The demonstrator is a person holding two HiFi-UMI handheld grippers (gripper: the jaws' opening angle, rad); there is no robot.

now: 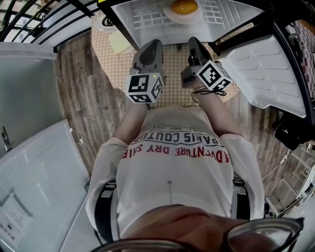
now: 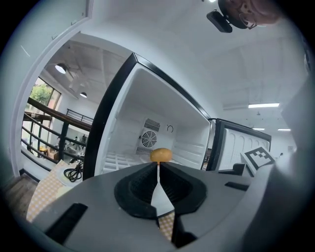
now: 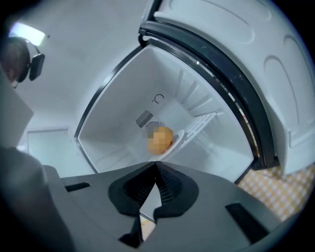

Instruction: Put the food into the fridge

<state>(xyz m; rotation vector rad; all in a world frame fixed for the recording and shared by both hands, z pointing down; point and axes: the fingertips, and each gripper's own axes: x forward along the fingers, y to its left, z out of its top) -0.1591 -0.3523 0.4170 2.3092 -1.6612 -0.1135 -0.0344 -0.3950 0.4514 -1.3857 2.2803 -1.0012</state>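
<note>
Orange-yellow food, one rounded oval piece. Its long axis runs side to side across the fridge, level, neither end pointing out towards the opening. It lies on a white plate, touching it, nothing else on the plate.

The plate sits on the wire shelf inside the open fridge, towards the middle, in front of the round vent on the back wall. No other contents seen on that shelf. The door is swung wide to the right.

Left gripper: jaws pressed together, nothing between them, outside the fridge and aimed at the food.

Right gripper: jaws likewise closed tight and empty, just beside the left one, also short of the opening, above the checked mat.
</note>
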